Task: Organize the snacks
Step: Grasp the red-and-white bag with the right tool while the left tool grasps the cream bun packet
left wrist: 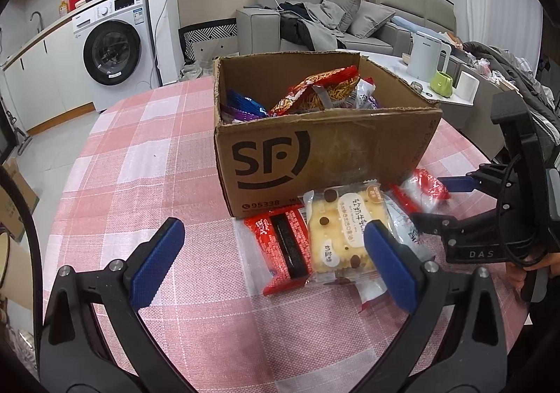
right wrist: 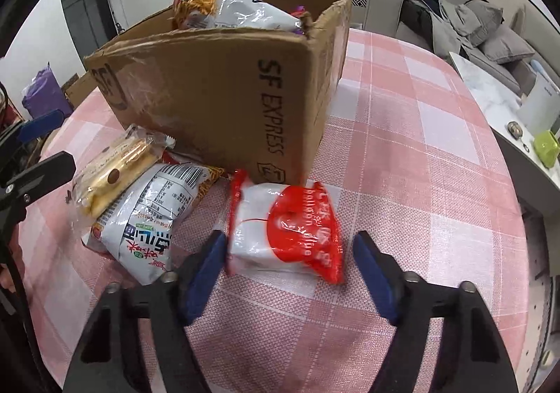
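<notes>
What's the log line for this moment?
right gripper: open, straddling red-white packet | left gripper: open, near biscuit packet | cardboard box: holds snacks

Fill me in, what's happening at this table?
A person is sorting snack packets into a cardboard box on a pink checked tablecloth, one hand-held gripper per hand. The right hand-held gripper straddles a red-and-white packet beside the box; its left pad seems to touch, the right is clear. The left hand-held gripper hangs open over a biscuit packet and a red packet. Several packets already sit in the box.
</notes>
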Demonstrator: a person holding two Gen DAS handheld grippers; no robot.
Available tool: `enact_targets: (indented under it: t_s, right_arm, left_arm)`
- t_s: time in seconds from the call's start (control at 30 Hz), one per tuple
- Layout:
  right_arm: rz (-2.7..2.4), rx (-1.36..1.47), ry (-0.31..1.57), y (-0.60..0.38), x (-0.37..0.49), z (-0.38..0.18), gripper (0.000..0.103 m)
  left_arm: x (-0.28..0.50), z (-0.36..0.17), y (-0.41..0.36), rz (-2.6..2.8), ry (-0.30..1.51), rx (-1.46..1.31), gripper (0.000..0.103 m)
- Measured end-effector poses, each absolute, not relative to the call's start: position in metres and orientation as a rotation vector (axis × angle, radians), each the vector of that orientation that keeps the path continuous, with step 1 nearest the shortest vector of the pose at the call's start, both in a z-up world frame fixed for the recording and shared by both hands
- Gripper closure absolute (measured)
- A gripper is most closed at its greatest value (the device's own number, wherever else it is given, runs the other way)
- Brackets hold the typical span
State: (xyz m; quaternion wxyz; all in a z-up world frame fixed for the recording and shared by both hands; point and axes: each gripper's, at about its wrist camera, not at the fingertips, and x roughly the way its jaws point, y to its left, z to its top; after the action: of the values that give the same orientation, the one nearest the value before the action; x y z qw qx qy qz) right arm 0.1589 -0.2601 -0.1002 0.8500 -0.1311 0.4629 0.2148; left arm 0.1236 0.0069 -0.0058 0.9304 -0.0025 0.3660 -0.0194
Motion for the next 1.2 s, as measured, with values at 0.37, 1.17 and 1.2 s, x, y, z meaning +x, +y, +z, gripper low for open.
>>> enact_targets:
  t_s: [0.37,1.17,1.2]
  right_arm:
    - [0.473,-0.265,0.972,-0.261,0.155,-0.095,0.048]
    - [0.509,-0.21,0.898,-0.274,0.145,-0.062,0.054]
    - [0.509,-0.21,0.897,-0.274,0.144,-0.062,0.054]
  left_arm:
    - [0.123,-0.01,0.002,-0.049,0.756,0.008,0.001]
    - [0.137,-0.034,-0.022,-0.231,0.828,-0.134,0.021]
    - [0.138,-0.035,-0.021,-0.234,0.821,-0.143,0.023]
